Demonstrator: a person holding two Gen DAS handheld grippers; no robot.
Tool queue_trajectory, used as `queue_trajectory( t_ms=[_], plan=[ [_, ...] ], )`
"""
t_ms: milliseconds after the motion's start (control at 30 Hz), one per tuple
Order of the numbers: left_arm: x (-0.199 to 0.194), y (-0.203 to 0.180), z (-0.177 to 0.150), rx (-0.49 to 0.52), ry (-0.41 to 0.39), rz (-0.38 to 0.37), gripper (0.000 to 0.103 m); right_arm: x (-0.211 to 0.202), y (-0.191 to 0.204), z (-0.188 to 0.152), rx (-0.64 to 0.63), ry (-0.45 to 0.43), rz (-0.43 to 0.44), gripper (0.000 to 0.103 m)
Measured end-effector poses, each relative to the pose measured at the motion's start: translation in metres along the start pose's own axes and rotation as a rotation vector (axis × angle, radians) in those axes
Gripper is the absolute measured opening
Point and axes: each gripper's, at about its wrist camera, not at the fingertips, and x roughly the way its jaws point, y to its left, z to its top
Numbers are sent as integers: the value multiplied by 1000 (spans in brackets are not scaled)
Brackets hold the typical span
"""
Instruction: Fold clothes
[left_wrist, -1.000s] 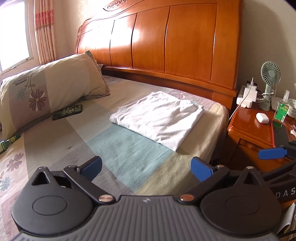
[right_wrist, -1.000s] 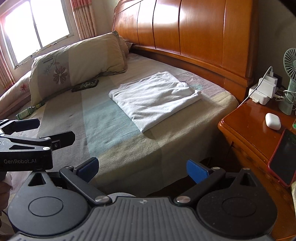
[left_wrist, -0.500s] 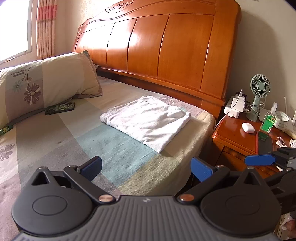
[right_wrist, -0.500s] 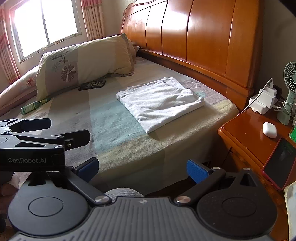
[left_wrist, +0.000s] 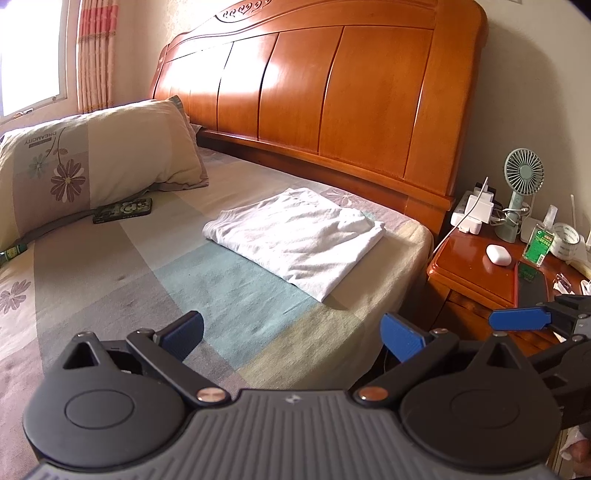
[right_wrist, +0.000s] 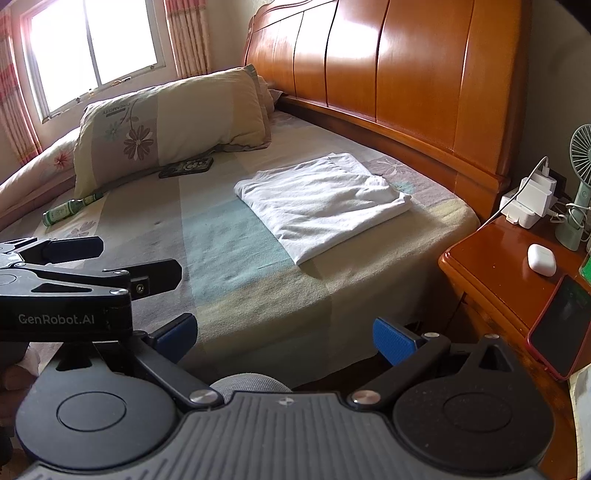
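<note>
With the left gripper (left_wrist: 291, 334) and right gripper (right_wrist: 284, 338) both spread and empty, the folded white garment (left_wrist: 295, 238) looks light and limp; pinch it at a corner.

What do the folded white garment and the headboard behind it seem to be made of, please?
Folded white garment: soft matte fabric, probably cotton knit, judging by its fine creases and limp edges. Headboard: wood with a glossy orange-brown varnish, showing panel seams and bright window glare.

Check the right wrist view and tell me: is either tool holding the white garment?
No: the folded white garment lies free on the bed, while the right tool and left tool are open and away from it.
</note>
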Motion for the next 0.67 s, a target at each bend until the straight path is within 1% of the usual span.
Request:
queue_trajectory(
  t_ms=[667],
  plan=[
    [0, -1, 0, -4, 8, 0, 102, 1, 1, 2, -6, 0, 4, 103]
  ],
)
